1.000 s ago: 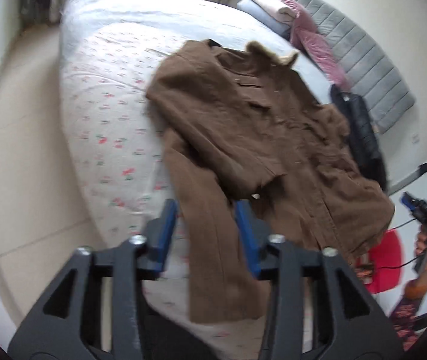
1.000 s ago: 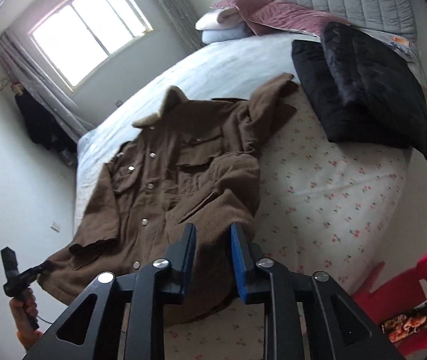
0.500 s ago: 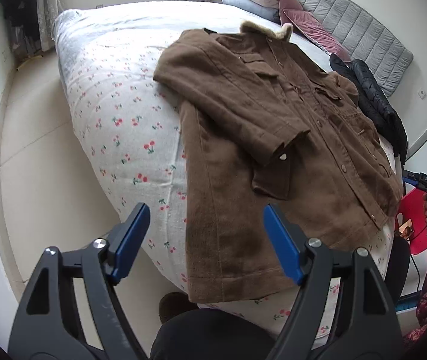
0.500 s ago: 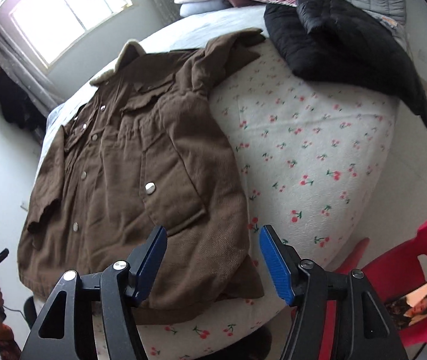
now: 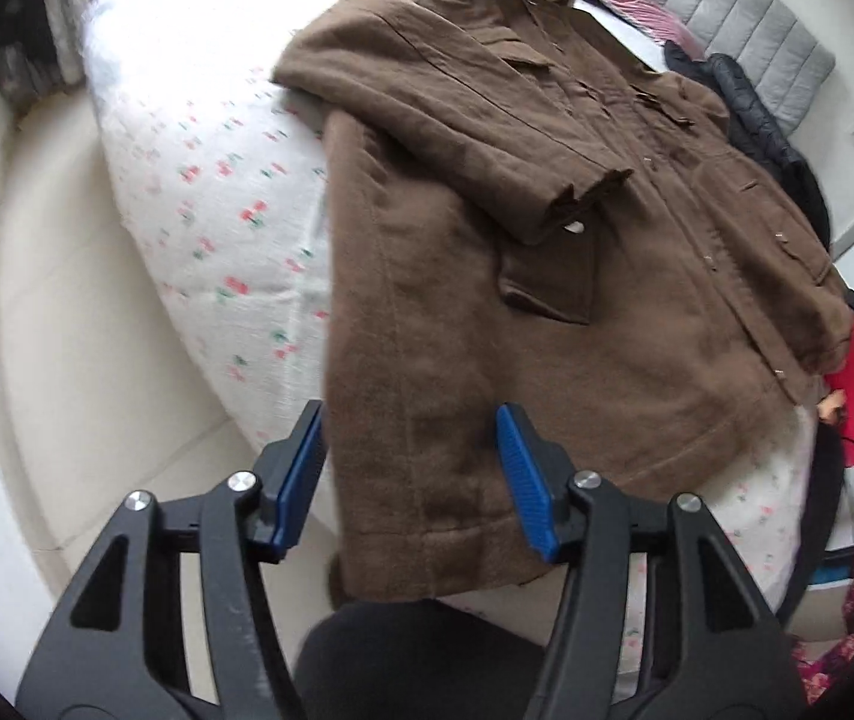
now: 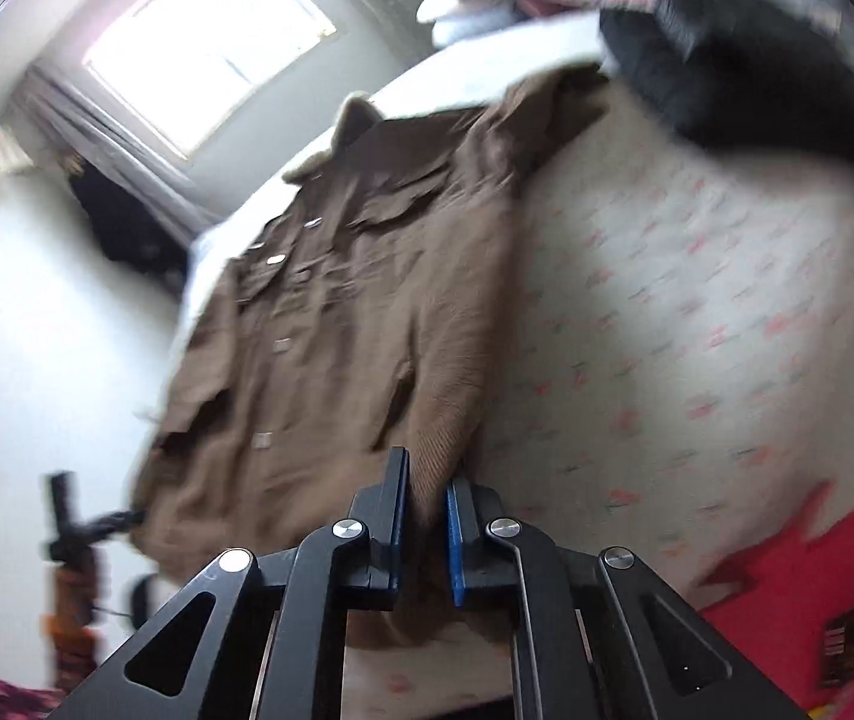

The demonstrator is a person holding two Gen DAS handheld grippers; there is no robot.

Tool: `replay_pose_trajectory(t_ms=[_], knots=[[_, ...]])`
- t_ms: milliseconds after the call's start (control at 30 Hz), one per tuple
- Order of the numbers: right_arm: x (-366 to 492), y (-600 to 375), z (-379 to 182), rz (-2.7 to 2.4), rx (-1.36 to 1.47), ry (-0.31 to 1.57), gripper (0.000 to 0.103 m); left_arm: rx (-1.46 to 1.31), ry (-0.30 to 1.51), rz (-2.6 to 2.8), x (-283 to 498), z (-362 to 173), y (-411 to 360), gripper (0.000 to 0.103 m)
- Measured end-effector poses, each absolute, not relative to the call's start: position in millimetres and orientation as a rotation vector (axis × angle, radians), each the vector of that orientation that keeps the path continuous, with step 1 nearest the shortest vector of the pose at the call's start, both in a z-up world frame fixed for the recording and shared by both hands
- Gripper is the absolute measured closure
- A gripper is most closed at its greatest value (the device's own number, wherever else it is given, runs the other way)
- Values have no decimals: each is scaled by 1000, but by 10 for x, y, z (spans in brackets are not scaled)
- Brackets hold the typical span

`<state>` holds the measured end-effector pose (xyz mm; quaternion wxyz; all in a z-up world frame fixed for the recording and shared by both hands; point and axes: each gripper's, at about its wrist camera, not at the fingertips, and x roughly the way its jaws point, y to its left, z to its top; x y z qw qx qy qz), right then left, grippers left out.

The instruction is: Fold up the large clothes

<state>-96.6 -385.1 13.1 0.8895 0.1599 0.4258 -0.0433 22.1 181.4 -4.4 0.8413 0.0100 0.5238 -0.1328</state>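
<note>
A large brown coat [image 5: 487,276] with a pale fleece collar lies spread on the bed, one sleeve folded across its front. Its hem hangs toward the near edge. My left gripper [image 5: 408,474] stands over the coat's near left hem corner, its blue pads either side of the cloth and apart from it, the jaws closing. In the right wrist view the same brown coat [image 6: 330,324] stretches away, and my right gripper [image 6: 427,531] is shut on its near hem edge, cloth pinched between the pads.
The bed [image 5: 204,192] has a white sheet with small red flowers. A black padded jacket [image 6: 727,72] lies at its far side, near pillows and a grey headboard [image 5: 745,18]. A red chair [image 6: 787,600] stands by the bed's corner. Pale floor [image 5: 66,360] lies left.
Both grippers have come down onto the coat's near hem. The right jaws went from wide apart to shut on the cloth. The left jaws have narrowed around the hem corner.
</note>
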Motion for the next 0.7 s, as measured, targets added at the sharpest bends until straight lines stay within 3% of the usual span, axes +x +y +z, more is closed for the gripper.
replay_pose_trajectory(t_ms=[67, 167, 233, 300, 333, 533, 600, 667, 700], knots=[[-966, -3978, -28, -411, 177, 1005, 89, 87, 1068, -229, 209, 22, 1773, 30], [-1057, -4059, -106, -395, 273, 1025, 89, 155, 997, -245, 210, 147, 1649, 27], [-1095, -3931, -47, -288, 318, 980, 76, 188, 977, -303, 266, 199, 1490, 24], [-1058, -3751, 7, -259, 270, 964, 53, 240, 959, -370, 382, 217, 1273, 22], [-999, -3655, 36, -249, 243, 964, 50, 270, 949, -415, 466, 205, 1145, 22], [-696, -3145, 89, -127, 165, 969, 47, 455, 976, -407, 1066, -181, 627, 22], [-583, -3029, 43, -101, 145, 976, 47, 470, 969, -388, 1209, -247, 586, 30], [-535, -2899, 14, -79, 116, 988, 47, 415, 976, -402, 1312, -189, 631, 65], [-524, -2857, 3, -75, 104, 994, 47, 370, 985, -418, 1354, -120, 681, 73]])
